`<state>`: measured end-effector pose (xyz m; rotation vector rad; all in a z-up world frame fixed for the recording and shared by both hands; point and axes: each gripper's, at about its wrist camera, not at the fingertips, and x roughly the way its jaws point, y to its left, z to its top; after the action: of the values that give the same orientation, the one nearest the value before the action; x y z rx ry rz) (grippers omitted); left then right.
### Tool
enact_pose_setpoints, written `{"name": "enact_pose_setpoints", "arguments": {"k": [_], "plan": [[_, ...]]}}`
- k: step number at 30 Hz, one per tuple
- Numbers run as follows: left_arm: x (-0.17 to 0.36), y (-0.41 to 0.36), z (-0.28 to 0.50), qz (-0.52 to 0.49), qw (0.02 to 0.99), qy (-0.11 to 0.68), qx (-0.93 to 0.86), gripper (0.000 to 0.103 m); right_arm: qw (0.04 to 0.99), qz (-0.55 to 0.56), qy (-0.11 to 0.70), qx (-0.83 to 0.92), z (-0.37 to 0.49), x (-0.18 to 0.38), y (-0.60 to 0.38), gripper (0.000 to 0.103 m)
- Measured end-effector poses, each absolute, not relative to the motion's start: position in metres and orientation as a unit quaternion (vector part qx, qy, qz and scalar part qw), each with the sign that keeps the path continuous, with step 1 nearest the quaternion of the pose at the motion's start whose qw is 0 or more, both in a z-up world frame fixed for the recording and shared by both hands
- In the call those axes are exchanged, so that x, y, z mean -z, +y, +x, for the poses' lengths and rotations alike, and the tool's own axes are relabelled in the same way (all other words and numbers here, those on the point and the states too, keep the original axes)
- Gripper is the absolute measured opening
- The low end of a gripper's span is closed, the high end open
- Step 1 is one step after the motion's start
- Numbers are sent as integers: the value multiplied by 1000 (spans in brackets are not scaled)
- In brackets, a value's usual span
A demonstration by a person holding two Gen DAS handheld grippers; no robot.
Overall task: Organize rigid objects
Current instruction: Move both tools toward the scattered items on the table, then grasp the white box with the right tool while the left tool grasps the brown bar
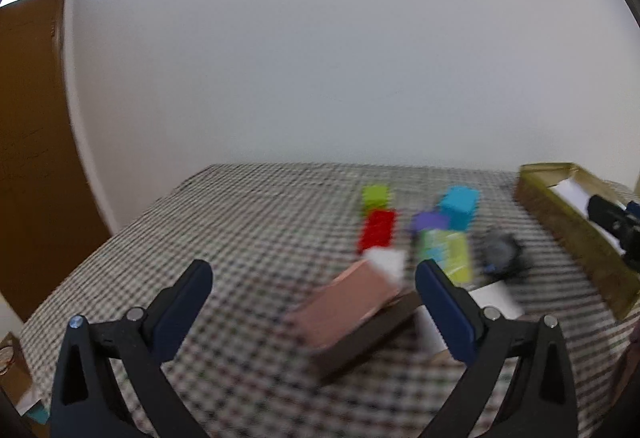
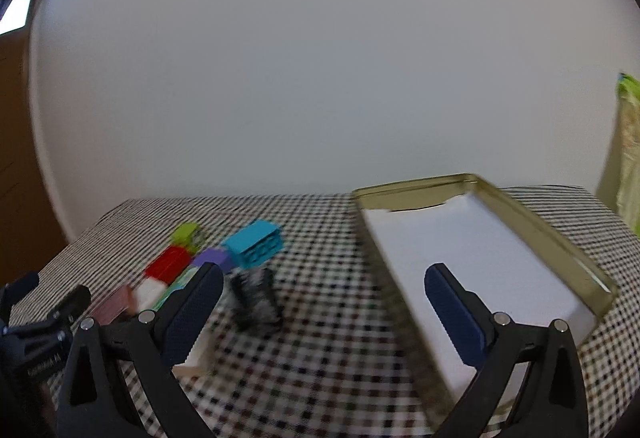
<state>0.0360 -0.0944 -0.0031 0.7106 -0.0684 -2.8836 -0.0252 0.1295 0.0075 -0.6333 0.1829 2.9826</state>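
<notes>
While both tools hang spread and empty above the checked cloth, the pink rectangular box (image 1: pixel 352 312) lies between the left gripper (image 1: pixel 314 274) fingers, long axis slanting up-right, far left of the right gripper (image 2: pixel 324 278) over the gold-rimmed tin tray (image 2: pixel 532 222).

Gold tray (image 2: pixel 532 222) right, colored blocks (image 2: pixel 256 242) left, checkered cloth (image 2: pixel 320 318), fingers (image 2: pixel 454 304) spread

Both wrist cameras are looking forward and slightly downward over the checkered surface (image 1: pixel 248 222) toward a white wall. The left view is sitting close above the pink box (image 1: pixel 348 302), the right close over the gold tray (image 2: pixel 516 214); both are sharing the coloured blocks (image 1: pixel 458 206) mid-frame.
</notes>
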Motion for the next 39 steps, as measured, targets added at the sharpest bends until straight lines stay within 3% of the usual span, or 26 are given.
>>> {"name": "enact_pose_setpoints", "arguments": {"k": [7, 13, 21, 24, 28, 39], "plan": [[8, -134, 43, 255, 131, 2, 958, 103, -73, -260, 38, -962, -27, 0, 97, 102], [8, -142, 44, 264, 127, 0, 956, 103, -117, -308, -13, -944, -36, 16, 47, 102], [8, -147, 45, 277, 107, -28, 955, 103, -96, -381, -34, -919, -63, 33, 9, 99], [11, -146, 44, 289, 93, -37, 952, 103, -93, -405, -34, -909, -71, 39, 4, 84], [14, -138, 31, 306, 85, -71, 946, 103, -100, -403, -27, -909, -66, 35, 9, 83], [19, -106, 45, 341, -14, -77, 937, 100, -108, -345, -37, -932, -41, 22, 44, 83]]}}
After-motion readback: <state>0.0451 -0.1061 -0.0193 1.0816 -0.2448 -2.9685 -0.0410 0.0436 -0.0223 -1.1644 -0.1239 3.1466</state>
